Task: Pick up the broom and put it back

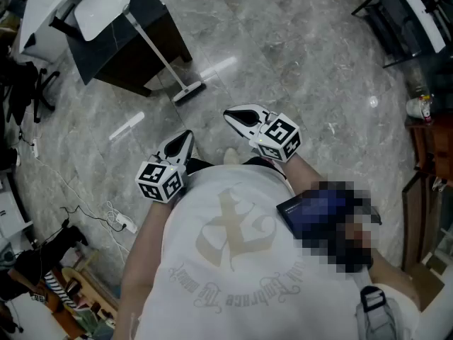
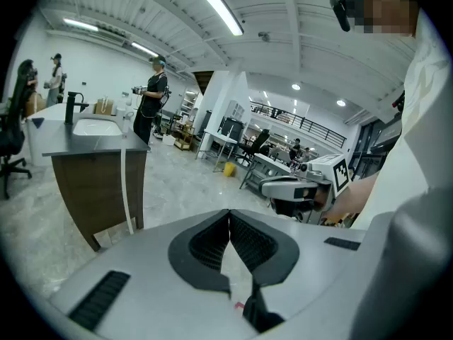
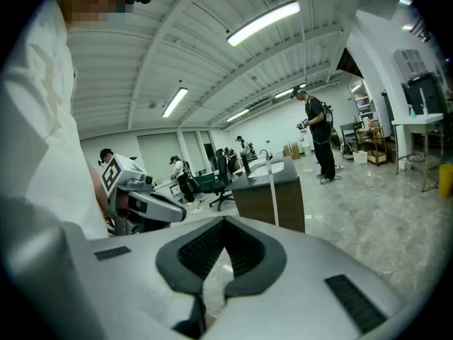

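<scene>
The broom (image 1: 161,57) has a long white handle and a flat white head. It stands on the floor and leans against a dark cabinet (image 1: 131,44) with a white sink on top. Its handle also shows in the left gripper view, broom (image 2: 125,190), and in the right gripper view, broom (image 3: 272,193). My left gripper (image 1: 186,138) and right gripper (image 1: 231,115) are held close to my body, well short of the broom. Both point toward the cabinet. Left gripper (image 2: 228,217) and right gripper (image 3: 224,223) are shut with nothing between the jaws.
The floor is polished grey marble. Cables and a power strip (image 1: 122,222) lie at the lower left. A dark rack (image 1: 403,20) stands at the upper right, wooden furniture (image 1: 425,154) at the right edge. People (image 2: 151,98) stand at desks further back in the room.
</scene>
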Tool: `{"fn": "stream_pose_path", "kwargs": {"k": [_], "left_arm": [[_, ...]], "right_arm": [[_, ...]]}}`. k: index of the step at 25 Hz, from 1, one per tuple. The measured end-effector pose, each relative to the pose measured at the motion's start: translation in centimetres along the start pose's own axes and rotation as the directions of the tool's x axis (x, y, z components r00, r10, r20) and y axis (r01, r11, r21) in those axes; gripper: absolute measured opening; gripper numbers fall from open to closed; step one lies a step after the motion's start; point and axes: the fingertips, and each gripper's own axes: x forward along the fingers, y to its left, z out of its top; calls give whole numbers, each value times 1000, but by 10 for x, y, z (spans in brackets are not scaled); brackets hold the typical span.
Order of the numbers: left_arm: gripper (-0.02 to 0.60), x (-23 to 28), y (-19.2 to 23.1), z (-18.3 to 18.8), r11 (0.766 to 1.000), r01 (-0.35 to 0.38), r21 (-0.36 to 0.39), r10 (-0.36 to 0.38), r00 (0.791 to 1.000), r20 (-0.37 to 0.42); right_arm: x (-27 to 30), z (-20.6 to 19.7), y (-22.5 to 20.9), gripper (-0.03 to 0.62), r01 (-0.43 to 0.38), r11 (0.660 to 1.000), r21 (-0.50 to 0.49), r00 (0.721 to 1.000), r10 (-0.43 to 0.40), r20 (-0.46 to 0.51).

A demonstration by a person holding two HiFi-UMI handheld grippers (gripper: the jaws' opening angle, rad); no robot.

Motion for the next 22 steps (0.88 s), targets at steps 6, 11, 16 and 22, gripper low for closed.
{"fn": "stream_pose_path", "kwargs": {"k": [6,11,16,22], "left_arm": [[12,-8,4,2,999,-28,-16,29,1000,13],[12,0,5,7,1000,-16,-6,16,1000,16],[12,3,-4,5,1000,1,7,-1,1000,3],[12,1,7,0,1000,-11,-29,11,1000,4]], "right_arm": [[-5,10,-3,17,16,1000,19,998,-17,60],[-3,6,-5,17,28,999,31,998,-29,49],[-11,-6,-13,17,57,997,54,998,-58,26],[-6,-11,-12,17,67,996,65,998,-68,5]]}}
